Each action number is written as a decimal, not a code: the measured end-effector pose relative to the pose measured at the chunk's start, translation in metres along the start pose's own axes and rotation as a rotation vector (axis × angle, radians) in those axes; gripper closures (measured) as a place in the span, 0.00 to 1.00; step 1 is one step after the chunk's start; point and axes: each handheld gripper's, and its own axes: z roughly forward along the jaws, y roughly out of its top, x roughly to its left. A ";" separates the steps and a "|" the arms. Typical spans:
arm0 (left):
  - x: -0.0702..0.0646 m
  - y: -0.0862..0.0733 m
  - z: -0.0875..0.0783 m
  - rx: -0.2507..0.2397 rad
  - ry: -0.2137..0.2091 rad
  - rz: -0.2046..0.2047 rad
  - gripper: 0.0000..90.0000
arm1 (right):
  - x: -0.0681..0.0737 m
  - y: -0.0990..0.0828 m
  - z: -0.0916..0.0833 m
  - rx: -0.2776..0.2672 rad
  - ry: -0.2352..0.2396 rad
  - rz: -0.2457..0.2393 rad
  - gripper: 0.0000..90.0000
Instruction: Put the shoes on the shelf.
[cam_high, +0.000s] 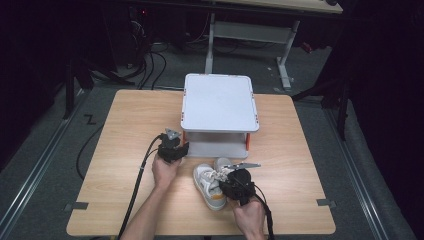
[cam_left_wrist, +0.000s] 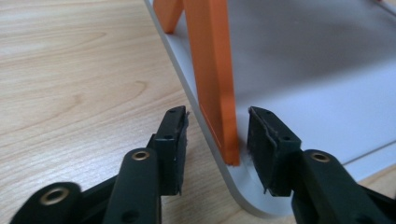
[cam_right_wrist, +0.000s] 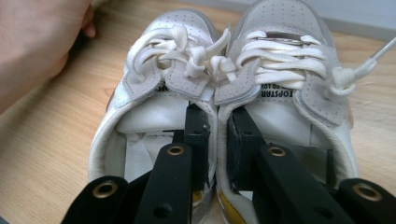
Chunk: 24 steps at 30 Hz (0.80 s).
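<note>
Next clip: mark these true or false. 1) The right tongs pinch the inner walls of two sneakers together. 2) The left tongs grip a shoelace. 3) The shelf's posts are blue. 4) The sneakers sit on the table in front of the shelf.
1) True: the right tongs clamp the adjoining collars of the sneakers.
2) False: the left tongs straddle an orange post of the shelf.
3) False: they are orange.
4) True: they rest on the table, on the person's side of the shelf.
</note>
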 end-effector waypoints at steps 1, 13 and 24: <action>0.000 0.000 0.000 -0.002 0.003 0.002 0.69 | -0.001 0.001 -0.002 -0.006 0.001 0.003 0.90; -0.002 -0.001 0.001 -0.009 -0.012 0.004 0.75 | -0.017 0.036 -0.006 -0.089 -0.026 -0.024 0.90; -0.001 -0.003 0.000 -0.022 -0.012 -0.005 0.80 | -0.027 0.067 0.031 -0.123 -0.090 -0.006 0.90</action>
